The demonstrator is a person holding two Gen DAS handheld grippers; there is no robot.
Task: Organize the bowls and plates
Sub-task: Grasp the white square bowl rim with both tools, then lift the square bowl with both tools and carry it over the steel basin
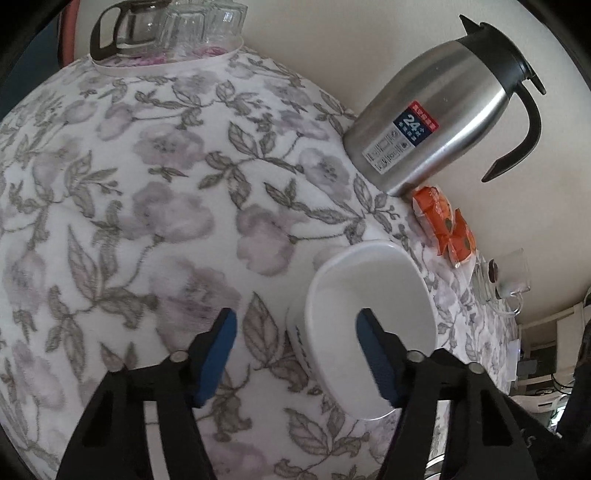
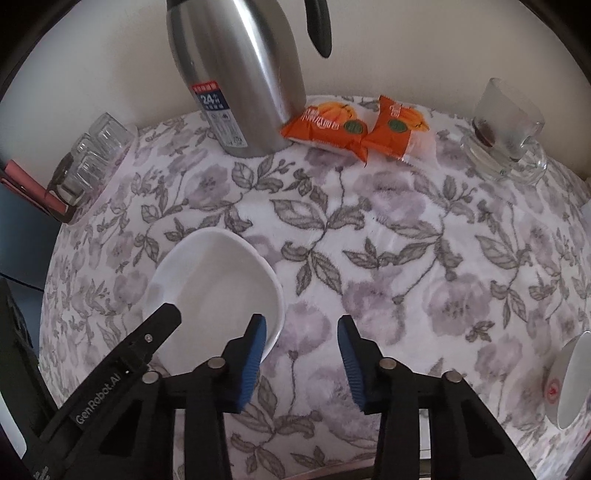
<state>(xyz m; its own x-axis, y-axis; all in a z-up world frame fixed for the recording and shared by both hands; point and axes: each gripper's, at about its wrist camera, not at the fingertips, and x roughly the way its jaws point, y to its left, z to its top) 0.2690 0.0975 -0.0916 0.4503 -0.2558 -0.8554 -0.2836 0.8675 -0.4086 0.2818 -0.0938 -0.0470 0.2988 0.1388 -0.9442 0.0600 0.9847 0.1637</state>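
Observation:
A white bowl [image 1: 373,295] sits on the flowered tablecloth [image 1: 166,184]. My left gripper [image 1: 295,350] is open and straddles the bowl's near wall: one blue pad is inside the bowl, the other outside to its left. In the right wrist view the same bowl [image 2: 218,280] lies at the left with the left gripper's black finger [image 2: 147,343] over it. My right gripper [image 2: 301,354] is open and empty, just right of the bowl over bare cloth. A second white bowl [image 2: 572,380] with a red mark shows at the right edge.
A steel thermos jug [image 2: 240,74] stands at the back by the wall, two orange snack packets [image 2: 354,129] beside it. A glass cup on a saucer [image 2: 506,129] is at the back right. A tray of upturned glasses and a glass pot [image 1: 166,33] is at the far left.

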